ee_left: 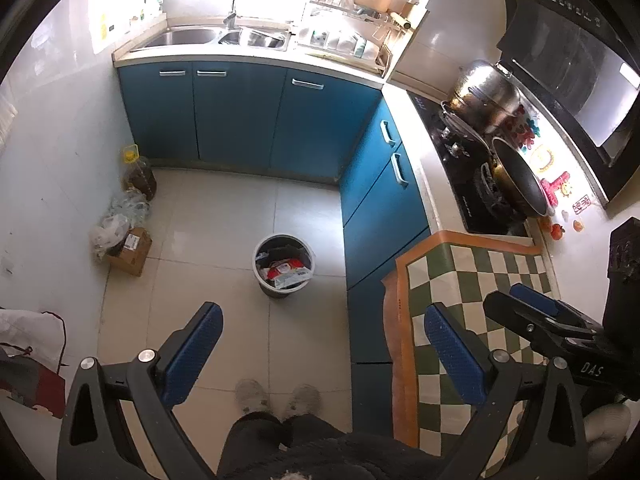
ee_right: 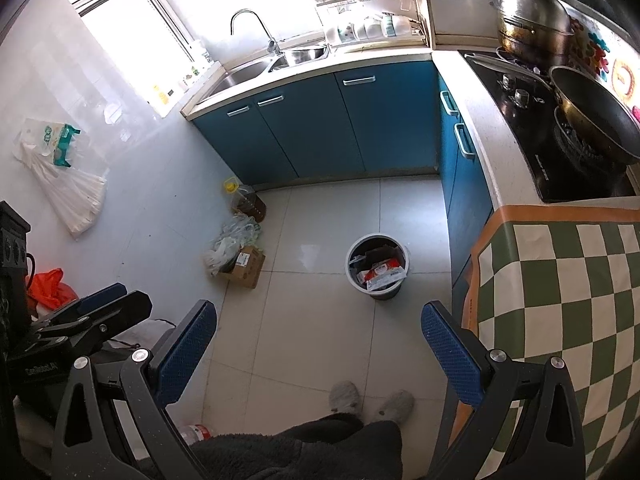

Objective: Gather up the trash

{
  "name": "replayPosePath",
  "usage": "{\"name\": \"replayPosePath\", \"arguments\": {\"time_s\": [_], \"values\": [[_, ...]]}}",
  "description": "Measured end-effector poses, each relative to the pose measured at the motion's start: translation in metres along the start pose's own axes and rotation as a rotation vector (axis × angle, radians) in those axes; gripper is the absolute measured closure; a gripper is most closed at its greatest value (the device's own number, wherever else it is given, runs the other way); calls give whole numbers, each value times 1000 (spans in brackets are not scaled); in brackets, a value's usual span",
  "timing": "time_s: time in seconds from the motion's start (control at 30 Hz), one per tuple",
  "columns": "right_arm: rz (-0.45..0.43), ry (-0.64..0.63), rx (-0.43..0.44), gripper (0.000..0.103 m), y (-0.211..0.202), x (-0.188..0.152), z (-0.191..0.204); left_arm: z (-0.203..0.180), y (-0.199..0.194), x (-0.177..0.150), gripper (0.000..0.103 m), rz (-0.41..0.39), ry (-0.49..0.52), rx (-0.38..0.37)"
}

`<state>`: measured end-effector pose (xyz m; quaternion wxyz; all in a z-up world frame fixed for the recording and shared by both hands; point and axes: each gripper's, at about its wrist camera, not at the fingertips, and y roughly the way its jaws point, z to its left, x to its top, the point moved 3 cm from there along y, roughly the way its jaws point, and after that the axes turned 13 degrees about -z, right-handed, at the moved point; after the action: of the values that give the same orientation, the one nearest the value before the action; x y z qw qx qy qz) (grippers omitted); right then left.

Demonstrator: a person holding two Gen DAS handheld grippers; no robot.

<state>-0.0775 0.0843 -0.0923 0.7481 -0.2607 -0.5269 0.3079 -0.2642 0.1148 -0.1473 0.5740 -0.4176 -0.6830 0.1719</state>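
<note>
A round grey trash bin (ee_left: 283, 265) stands on the tiled floor, holding red-and-white wrappers and other trash; it also shows in the right wrist view (ee_right: 378, 266). My left gripper (ee_left: 322, 350) is open and empty, held high above the floor, nearer me than the bin. My right gripper (ee_right: 320, 346) is open and empty at a similar height. The right gripper shows in the left wrist view (ee_left: 532, 308) over the checkered cloth (ee_left: 472, 320). The left gripper shows at the left of the right wrist view (ee_right: 100, 304).
Blue cabinets (ee_left: 248, 116) with a sink (ee_left: 216, 38) line the far wall. A stove with a wok (ee_left: 516, 180) and steel pot (ee_left: 484, 96) is at right. A cardboard box (ee_left: 130, 250), plastic bags (ee_left: 120, 216) and an oil bottle (ee_left: 138, 174) sit by the left wall. My slippers (ee_left: 278, 398) are below.
</note>
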Motion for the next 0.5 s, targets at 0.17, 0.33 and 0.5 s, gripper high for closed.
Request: {"name": "replayPosePath", "arguments": {"time_s": [0.17,0.33,0.5], "values": [[4,6,-1,0,-1,-2,-2,0,0,0,0,6,-5,-7],[6,5,0,0,-2,-2,-3,0,0,-1,0,6,-4,-7],[8,8,0,0,-1,-3,-4,0,0,-1,0,7,-5,-6]]}}
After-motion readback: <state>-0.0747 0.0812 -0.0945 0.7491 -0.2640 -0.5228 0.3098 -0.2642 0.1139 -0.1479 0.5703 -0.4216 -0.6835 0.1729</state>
